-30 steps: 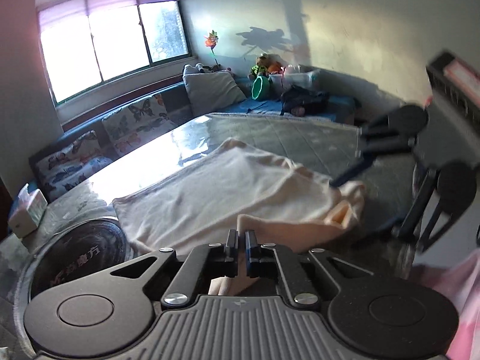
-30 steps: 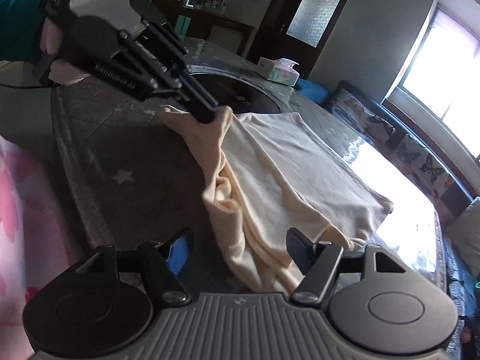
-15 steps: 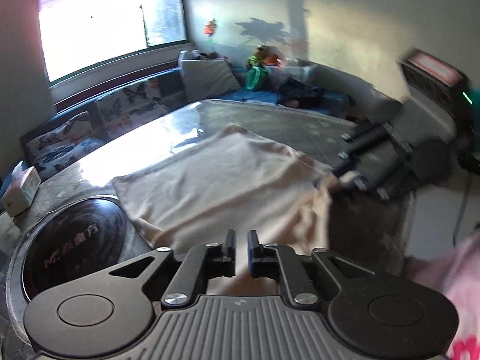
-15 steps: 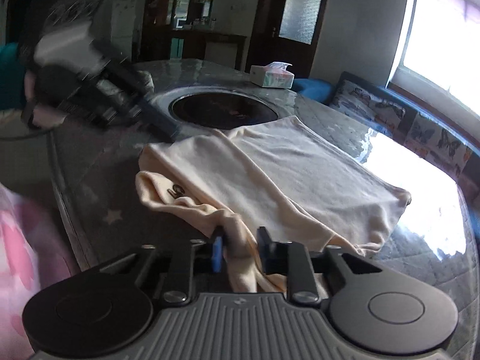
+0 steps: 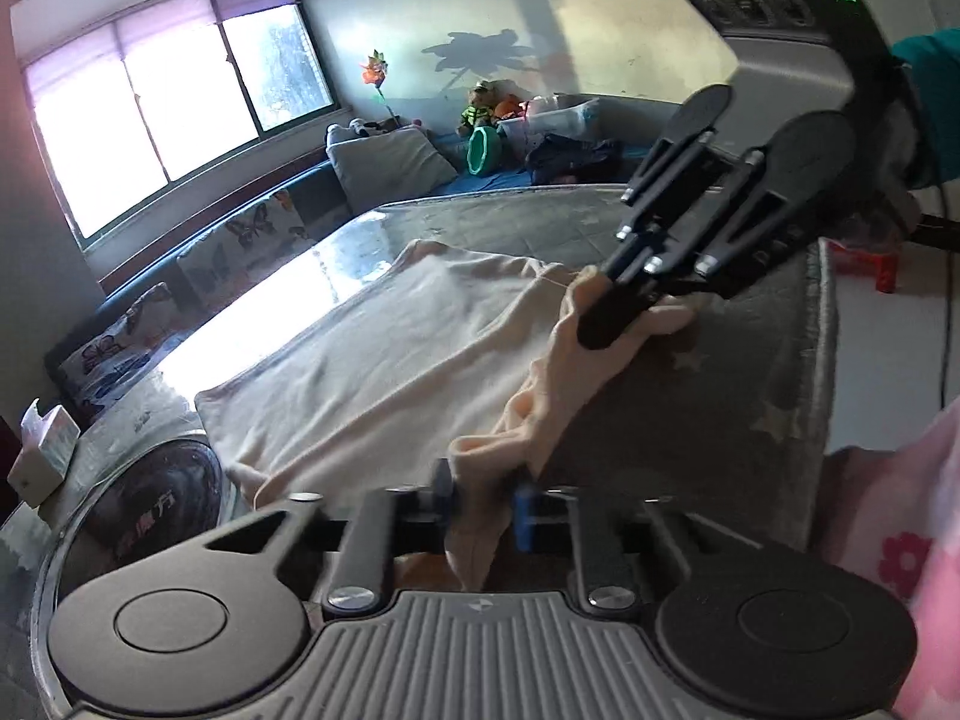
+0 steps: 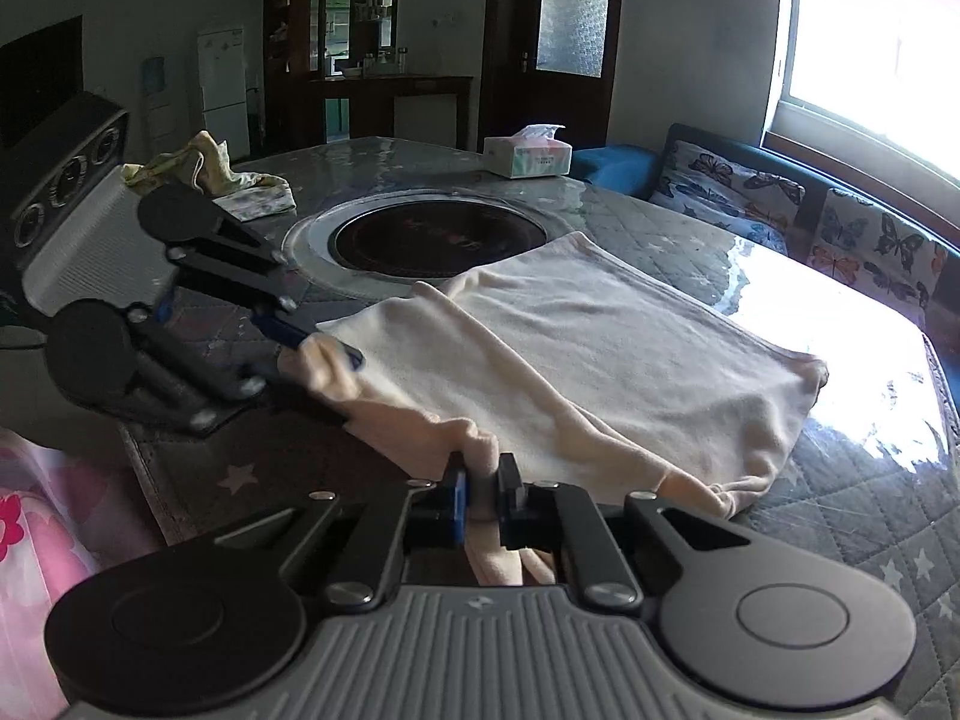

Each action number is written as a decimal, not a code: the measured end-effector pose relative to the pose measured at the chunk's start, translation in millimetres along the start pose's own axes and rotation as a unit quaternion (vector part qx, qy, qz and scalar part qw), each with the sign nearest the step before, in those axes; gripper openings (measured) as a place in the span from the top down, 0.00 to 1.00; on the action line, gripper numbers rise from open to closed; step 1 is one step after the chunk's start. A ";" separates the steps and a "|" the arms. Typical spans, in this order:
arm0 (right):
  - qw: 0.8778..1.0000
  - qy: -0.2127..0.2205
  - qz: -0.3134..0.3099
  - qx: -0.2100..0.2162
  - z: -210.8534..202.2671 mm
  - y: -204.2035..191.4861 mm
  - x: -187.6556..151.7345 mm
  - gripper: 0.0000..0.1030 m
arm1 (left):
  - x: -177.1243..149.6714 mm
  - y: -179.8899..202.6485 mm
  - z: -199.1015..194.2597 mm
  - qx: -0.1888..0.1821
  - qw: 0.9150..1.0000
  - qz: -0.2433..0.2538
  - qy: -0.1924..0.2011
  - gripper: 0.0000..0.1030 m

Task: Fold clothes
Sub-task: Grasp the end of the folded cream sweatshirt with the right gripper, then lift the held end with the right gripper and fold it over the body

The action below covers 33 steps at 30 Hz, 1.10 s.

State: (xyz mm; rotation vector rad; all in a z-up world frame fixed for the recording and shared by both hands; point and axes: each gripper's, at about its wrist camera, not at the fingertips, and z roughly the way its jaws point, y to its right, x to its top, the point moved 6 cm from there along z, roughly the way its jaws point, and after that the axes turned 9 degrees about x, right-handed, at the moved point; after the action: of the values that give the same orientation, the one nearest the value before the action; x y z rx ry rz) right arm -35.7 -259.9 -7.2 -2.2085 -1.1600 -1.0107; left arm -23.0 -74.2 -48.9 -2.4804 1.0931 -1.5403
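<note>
Both grippers pinched the cream garment point(image 6: 606, 348) at its near edge; left gripper point(image 5: 483, 501) and right gripper point(image 6: 480, 495) clamped on bunched cloth above the table point(image 6: 840, 516).

The left wrist view sat close behind its own fingers, low over the grey quilted star-print table point(image 5: 780, 372), facing the bright window. The right wrist view looked the opposite way, toward the dark doorway. Both shared the cream knit garment point(image 5: 384, 360) point(image 6: 630, 348) and the round black cooktop point(image 5: 156, 498) point(image 6: 438, 240).

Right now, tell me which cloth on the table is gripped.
The cream garment, pinched by left gripper and right gripper; the crumpled yellow-green cloth lies untouched.
</note>
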 end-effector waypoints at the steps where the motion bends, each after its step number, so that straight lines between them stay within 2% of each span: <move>1: 1.000 0.000 -0.002 0.000 -0.5 -0.7 -0.5 0.91 | 2.3 -2.2 1.2 0.002 1.000 -0.005 0.002 0.90; 2: 1.000 0.001 -0.005 -0.001 -1.2 -1.6 -1.1 0.90 | 4.8 -5.3 1.7 0.002 1.000 -0.010 0.003 0.91; 5: 1.000 0.006 -0.025 -0.007 -4.2 -6.4 -3.4 0.76 | 11.1 -13.6 3.8 0.000 1.000 -0.022 0.005 0.91; 6: 0.999 0.006 -0.036 -0.011 -5.1 -8.7 -4.9 0.67 | 12.9 -16.0 4.7 -0.001 1.000 -0.025 0.005 0.91; 10: 0.996 -0.009 -0.084 -0.034 0.2 -12.9 -16.0 0.60 | 20.4 -24.1 8.6 -0.009 0.999 -0.040 0.007 0.91; 12: 0.994 -0.016 -0.099 -0.043 4.5 -11.7 -21.9 0.60 | 22.6 -27.9 10.2 -0.013 0.999 -0.048 0.006 0.91; 15: 0.993 -0.018 -0.108 -0.051 9.2 -8.0 -25.6 0.65 | 22.4 -30.8 12.2 -0.014 0.998 -0.057 0.003 0.91; 16: 0.993 -0.018 -0.105 -0.052 10.6 -6.1 -25.0 0.75 | 20.9 -29.2 12.0 -0.013 0.998 -0.054 0.003 0.91; 19: 0.995 -0.017 -0.084 -0.049 12.4 0.4 -20.9 0.87 | 14.3 -23.3 9.4 -0.007 0.999 -0.046 0.002 0.89; 23: 0.999 -0.009 -0.034 -0.036 6.0 13.9 -10.5 0.90 | 4.4 -16.1 1.5 0.006 0.999 -0.036 0.005 0.83; 25: 0.999 -0.006 -0.017 -0.031 3.3 18.8 -5.3 0.90 | -1.1 -12.8 -1.3 0.013 0.999 -0.029 0.005 0.77; 31: 1.000 -0.003 -0.002 -0.031 0.6 24.0 2.4 0.90 | -16.5 -10.0 -5.3 0.040 0.999 -0.011 0.000 0.75; 33: 1.000 -0.004 0.002 -0.030 0.5 24.6 3.1 0.90 | -19.8 -11.3 -6.8 0.044 0.999 -0.007 0.000 0.68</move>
State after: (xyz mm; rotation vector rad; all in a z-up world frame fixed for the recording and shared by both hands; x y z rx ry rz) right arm -13.8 -271.5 -6.3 -2.2629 -1.1414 -1.0479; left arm -27.5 -52.2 -56.7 -2.4350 0.9862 -1.5578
